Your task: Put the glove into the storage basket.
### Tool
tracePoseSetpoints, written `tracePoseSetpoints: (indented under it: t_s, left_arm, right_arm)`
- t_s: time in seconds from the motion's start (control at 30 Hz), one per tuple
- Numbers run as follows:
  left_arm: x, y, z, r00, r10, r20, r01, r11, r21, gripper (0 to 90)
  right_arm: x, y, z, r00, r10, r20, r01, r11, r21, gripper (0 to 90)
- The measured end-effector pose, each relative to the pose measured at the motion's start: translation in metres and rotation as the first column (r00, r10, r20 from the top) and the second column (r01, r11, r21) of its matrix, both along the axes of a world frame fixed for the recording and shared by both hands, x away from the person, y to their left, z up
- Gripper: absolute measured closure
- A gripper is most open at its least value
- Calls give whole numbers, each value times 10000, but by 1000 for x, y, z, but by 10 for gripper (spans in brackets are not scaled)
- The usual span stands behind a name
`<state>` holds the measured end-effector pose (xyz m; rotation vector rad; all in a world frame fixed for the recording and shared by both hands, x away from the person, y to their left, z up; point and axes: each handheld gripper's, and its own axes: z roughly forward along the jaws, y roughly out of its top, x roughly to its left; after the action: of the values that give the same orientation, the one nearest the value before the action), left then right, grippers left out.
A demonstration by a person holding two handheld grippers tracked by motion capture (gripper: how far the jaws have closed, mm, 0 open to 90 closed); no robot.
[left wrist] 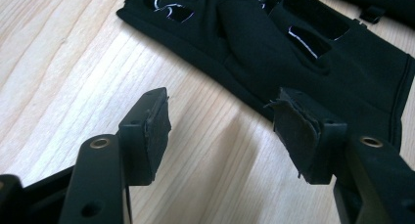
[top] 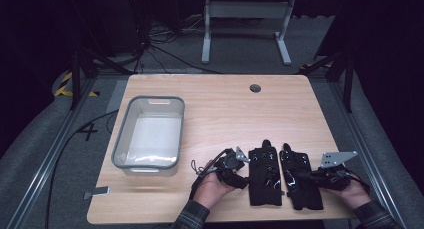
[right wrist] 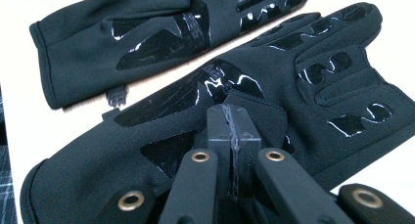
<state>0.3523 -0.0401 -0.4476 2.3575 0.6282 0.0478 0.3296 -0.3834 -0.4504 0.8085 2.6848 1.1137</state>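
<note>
Two black gloves with glossy grip patches lie flat side by side near the table's front edge. The left glove (top: 264, 171) (left wrist: 293, 53) (right wrist: 122, 33) lies just right of my left gripper (top: 241, 176) (left wrist: 227, 131). That gripper is open over bare wood, with nothing between its pads, and the glove's edge is close to its right pad. My right gripper (top: 302, 178) (right wrist: 232, 128) is shut, its tips down on the palm of the right glove (top: 300, 184) (right wrist: 318, 87). I see no fabric between its pads.
A grey plastic bin (top: 120, 139) stands on the left part of the wooden table (top: 225, 109). A cable hole (top: 255, 88) sits near the far edge. A small grey piece (top: 97, 192) lies at the front left corner.
</note>
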Motion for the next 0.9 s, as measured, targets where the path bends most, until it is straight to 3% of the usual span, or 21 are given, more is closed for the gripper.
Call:
tracePoseSetpoints:
  t_s: [0.3,0.5,0.57,0.7,0.9]
  left_arm:
    - [-2,-12,1,9999,-101,66,101,9999,-117,393]
    - [-2,-20,-2,9999,19,164,-20,10000,64,427]
    - [-3,-22,-2,9998,65,166,-65,10000,2,445]
    - [-3,-25,-4,9997,-30,242,24,9997,258,488]
    - [-4,-27,-7,9997,-10,242,2,9994,359,556]
  right_arm:
    - [9,7,1,9999,-39,160,40,10000,-63,898]
    - [9,-5,6,9990,-339,283,330,9990,297,893]
    - [9,-10,6,9983,-497,318,488,9983,304,862]
    - [9,-20,8,9967,-743,341,731,9966,368,780]
    - [9,-29,5,9954,-913,303,909,9958,140,744]
